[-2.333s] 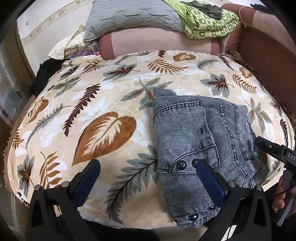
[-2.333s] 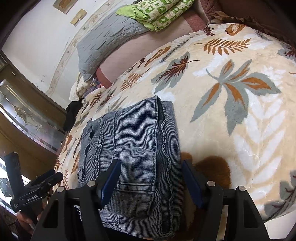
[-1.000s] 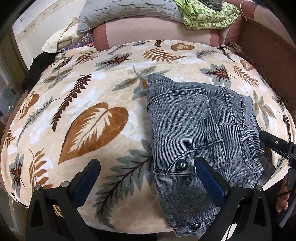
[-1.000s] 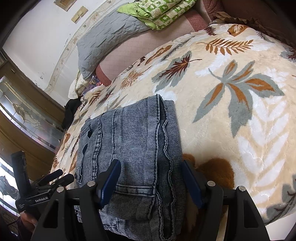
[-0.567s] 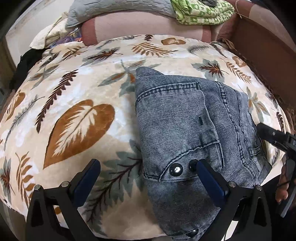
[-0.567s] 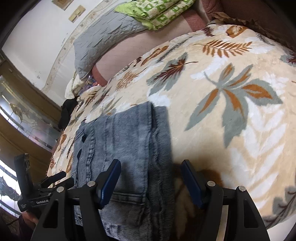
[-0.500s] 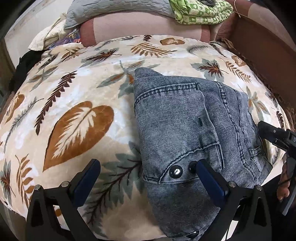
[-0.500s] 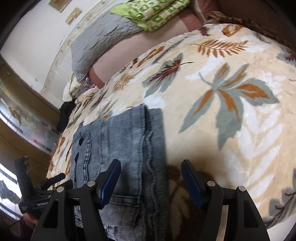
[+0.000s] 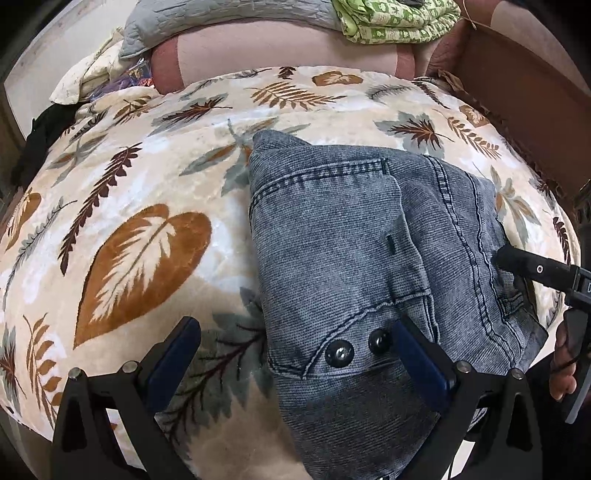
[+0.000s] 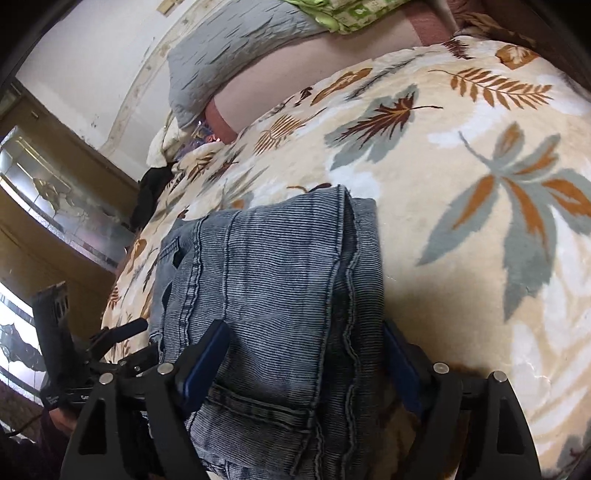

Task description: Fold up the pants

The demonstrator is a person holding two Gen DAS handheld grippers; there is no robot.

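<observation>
Grey-blue denim pants (image 9: 362, 266) lie folded into a compact stack on the leaf-print blanket (image 9: 140, 229), near the bed's front edge. My left gripper (image 9: 295, 354) is open, low over the pants' near left corner by the two snap buttons (image 9: 340, 355). My right gripper (image 10: 306, 354) is open, its blue pads straddling the near end of the pants (image 10: 280, 280). The right gripper's tip shows at the right in the left wrist view (image 9: 535, 267). The left gripper shows at the lower left in the right wrist view (image 10: 110, 347).
A grey pillow (image 9: 229, 14) and a green patterned blanket (image 9: 391, 18) lie on a pink bolster (image 9: 280, 48) at the head of the bed. A brown headboard or side panel (image 9: 524, 96) runs along the right. A dark garment (image 9: 40, 136) hangs at the far left edge.
Both grippers have shifted slightly closer over the folded pants and stayed open. The pants stack has barely moved.
</observation>
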